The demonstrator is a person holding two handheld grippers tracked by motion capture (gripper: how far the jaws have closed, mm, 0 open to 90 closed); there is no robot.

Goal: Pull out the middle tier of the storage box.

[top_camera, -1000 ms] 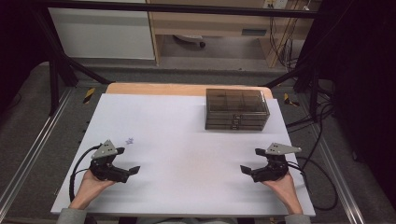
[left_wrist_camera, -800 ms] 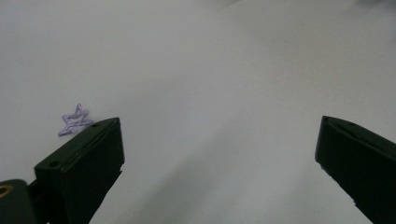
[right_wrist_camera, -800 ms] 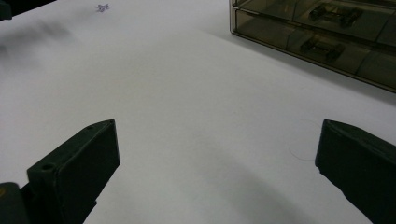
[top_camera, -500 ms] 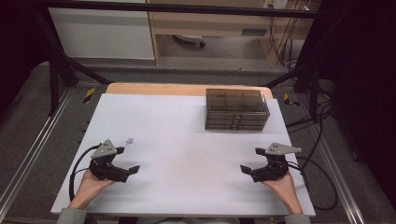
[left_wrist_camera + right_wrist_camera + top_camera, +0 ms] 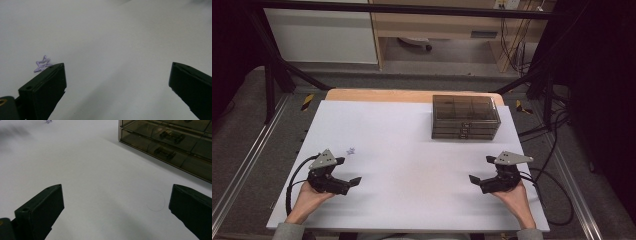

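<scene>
Matt white worktop (image 5: 412, 150), smooth as paper; a glossy, see-through smoky plastic drawer box (image 5: 465, 117) beyond the right fingers (image 5: 40, 212), themselves matt black plastic; beside the left fingers (image 5: 45, 87), a shiny lilac star clip (image 5: 42, 64).

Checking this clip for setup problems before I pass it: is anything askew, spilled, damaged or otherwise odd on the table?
Nothing stands out. The smoky drawer box sits square at the table's far right with its drawers shut. The small purple star clip lies alone near the left gripper. Both it and the right gripper are open, holding nothing.
</scene>
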